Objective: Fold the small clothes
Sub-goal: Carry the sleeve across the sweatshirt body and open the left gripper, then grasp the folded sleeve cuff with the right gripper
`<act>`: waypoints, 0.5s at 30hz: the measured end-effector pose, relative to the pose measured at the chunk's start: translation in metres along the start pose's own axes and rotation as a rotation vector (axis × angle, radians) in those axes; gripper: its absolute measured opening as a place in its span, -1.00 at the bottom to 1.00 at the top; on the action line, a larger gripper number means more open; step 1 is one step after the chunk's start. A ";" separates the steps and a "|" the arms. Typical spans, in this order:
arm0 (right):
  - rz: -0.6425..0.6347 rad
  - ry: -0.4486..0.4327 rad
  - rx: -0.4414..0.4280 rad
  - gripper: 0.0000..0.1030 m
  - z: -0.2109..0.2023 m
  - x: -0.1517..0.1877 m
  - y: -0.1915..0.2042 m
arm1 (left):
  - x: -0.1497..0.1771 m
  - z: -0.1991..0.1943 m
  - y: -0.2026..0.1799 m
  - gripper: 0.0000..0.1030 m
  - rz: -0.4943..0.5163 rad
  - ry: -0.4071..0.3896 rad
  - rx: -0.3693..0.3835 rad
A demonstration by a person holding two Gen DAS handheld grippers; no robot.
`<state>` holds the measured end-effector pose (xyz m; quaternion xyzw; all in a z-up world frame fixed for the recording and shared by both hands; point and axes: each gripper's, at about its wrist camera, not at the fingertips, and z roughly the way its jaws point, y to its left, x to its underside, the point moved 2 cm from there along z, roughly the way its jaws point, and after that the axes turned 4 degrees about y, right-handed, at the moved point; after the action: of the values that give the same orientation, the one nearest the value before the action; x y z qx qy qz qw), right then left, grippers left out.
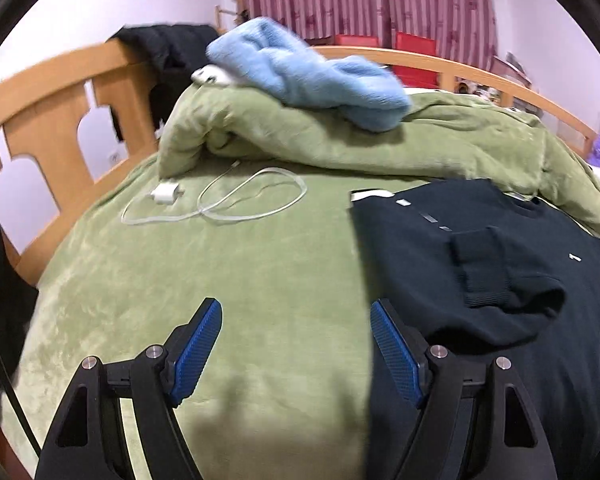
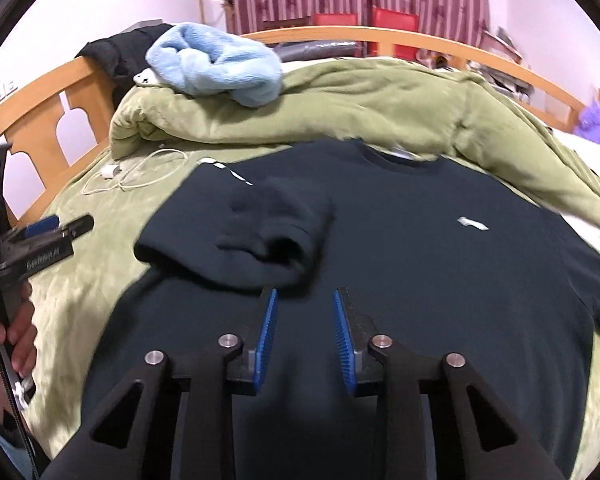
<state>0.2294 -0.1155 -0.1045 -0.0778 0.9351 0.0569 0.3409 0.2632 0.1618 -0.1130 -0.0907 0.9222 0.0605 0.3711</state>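
Blue-padded fingers of the left claw (image 1: 296, 320) stand wide apart over the green blanket (image 1: 220, 272), nothing between them; its right finger sits at the edge of the dark sweatshirt (image 1: 500, 280). Right claw (image 2: 304, 300) hangs above the sweatshirt's lower body, jaws partly open with a clear gap and no cloth pinched. From that claw, at twelve o'clock, one sleeve (image 2: 260, 236) lies folded across the chest, cuff bunched. A small white logo (image 2: 472, 223) shows at two o'clock. At ten o'clock a white charger and cable (image 2: 136, 172) lie on the bed. Farther off, a light blue towel (image 2: 216, 68) tops the heaped green duvet (image 2: 380, 100).
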 end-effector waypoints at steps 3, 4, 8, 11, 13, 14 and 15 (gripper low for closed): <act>-0.039 0.005 -0.018 -0.25 0.026 -0.017 0.021 | 0.008 0.023 0.013 0.47 -0.037 0.038 0.030; -0.048 0.010 -0.020 -0.20 0.034 -0.021 0.025 | 0.009 0.029 0.016 0.47 -0.033 0.052 0.026; -0.081 0.028 -0.033 0.02 0.075 -0.037 0.041 | 0.016 0.049 0.025 0.47 -0.008 0.082 -0.001; -0.127 0.033 -0.020 0.16 0.106 -0.046 0.051 | 0.016 0.053 0.027 0.47 -0.007 0.076 0.004; -0.151 0.061 -0.021 0.30 0.125 -0.048 0.056 | 0.014 0.055 0.026 0.47 -0.014 0.073 0.012; -0.158 0.074 -0.019 0.32 0.132 -0.048 0.058 | 0.012 0.056 0.025 0.47 -0.018 0.072 0.018; -0.167 0.095 -0.013 0.35 0.142 -0.046 0.059 | 0.012 0.057 0.023 0.47 -0.021 0.071 0.028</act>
<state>0.3426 -0.0304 -0.1795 -0.1602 0.9401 0.0306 0.2994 0.2888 0.1930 -0.1611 -0.0973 0.9345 0.0402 0.3400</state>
